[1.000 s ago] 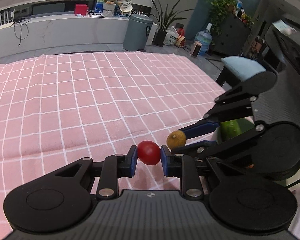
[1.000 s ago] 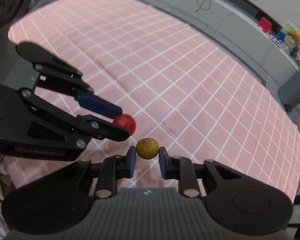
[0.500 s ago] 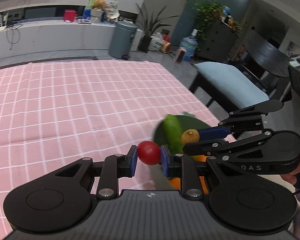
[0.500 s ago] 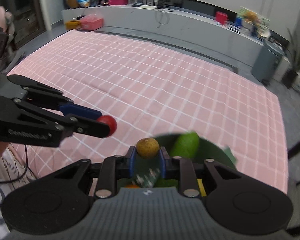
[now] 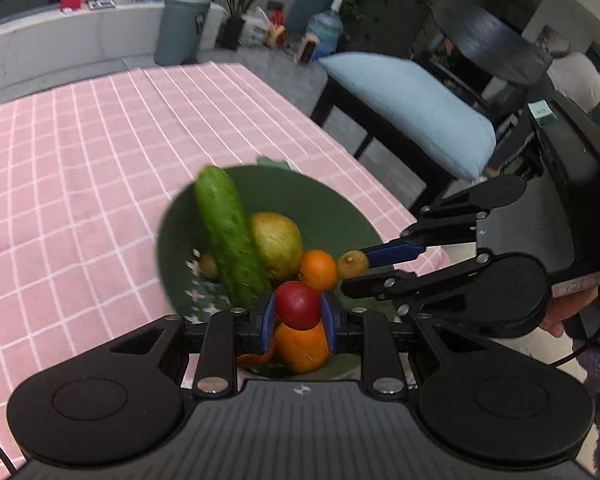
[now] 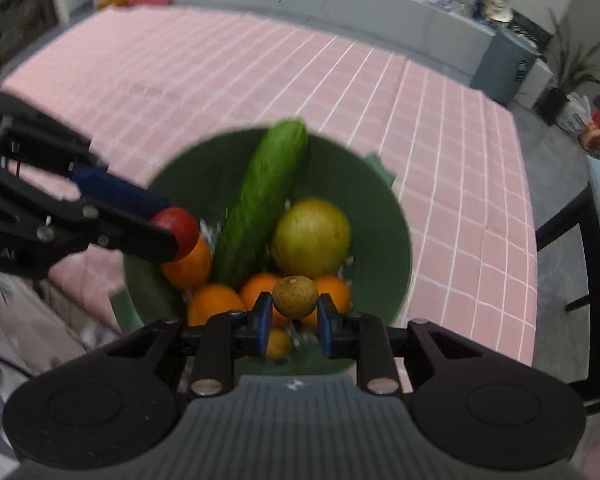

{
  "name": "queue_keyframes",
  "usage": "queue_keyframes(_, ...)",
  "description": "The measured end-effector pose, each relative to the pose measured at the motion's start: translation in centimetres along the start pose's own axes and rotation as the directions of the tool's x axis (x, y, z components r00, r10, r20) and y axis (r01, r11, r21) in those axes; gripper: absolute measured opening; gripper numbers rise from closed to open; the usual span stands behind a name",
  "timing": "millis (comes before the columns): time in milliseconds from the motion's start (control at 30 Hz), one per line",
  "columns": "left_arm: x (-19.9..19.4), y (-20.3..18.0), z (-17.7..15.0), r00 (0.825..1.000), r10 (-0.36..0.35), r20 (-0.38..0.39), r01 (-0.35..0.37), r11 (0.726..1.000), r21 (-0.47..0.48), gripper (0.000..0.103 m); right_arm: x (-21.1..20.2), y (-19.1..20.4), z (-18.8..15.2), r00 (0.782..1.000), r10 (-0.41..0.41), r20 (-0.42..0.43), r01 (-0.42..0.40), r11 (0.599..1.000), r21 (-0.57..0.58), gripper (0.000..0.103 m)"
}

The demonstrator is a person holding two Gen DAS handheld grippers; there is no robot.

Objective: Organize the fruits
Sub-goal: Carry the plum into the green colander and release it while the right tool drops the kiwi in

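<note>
My left gripper (image 5: 297, 312) is shut on a small red tomato (image 5: 298, 305) and hangs over the near side of a green bowl (image 5: 332, 208). My right gripper (image 6: 295, 309) is shut on a small yellow-brown fruit (image 6: 295, 296), also above the bowl (image 6: 384, 216). In the bowl lie a cucumber (image 6: 264, 196), a yellow-green apple (image 6: 312, 236) and several oranges (image 6: 188, 264). From the left wrist view the right gripper (image 5: 354, 266) comes in from the right with its fruit (image 5: 352, 264). The right wrist view shows the left gripper (image 6: 178, 232) holding the tomato (image 6: 178, 226) at the bowl's left rim.
The bowl stands near the corner of a table under a pink checked cloth (image 5: 80, 152). A chair with a light blue cushion (image 5: 412, 100) is beside the table. A grey bin (image 5: 182, 28), a plant and a long counter stand beyond. A person's hand (image 5: 556, 316) holds the right gripper.
Both grippers have travelled across the cloth with their fruits and now hang over the green bowl, which came fully into view. Their grips have not changed.
</note>
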State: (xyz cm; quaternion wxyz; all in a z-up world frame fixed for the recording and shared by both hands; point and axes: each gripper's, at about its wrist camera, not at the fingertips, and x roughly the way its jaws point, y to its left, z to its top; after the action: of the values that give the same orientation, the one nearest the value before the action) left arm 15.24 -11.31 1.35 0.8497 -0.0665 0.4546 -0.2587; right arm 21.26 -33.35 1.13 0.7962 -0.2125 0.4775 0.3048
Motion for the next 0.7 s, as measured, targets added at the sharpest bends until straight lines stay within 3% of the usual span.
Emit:
queue_keyframes(300, 3.4, -0.7, -0.1, 0.998, 0.019, -0.068, -0.019, 1.0, 0.001, 0.027, 2.4, -0.1, -0.3, 0.995, 0.042, -0.088, -0.051, 0.993, -0.106, 0.02)
queue_keyframes(700, 5.5, -1.0, 0.1, 0.993, 0.071, -0.094, -0.069, 0.997, 0.022, 0.027, 4.2, -0.8, 0.0, 0.991, 0.081, -0.102, -0.092, 0.99, -0.103, 0.02)
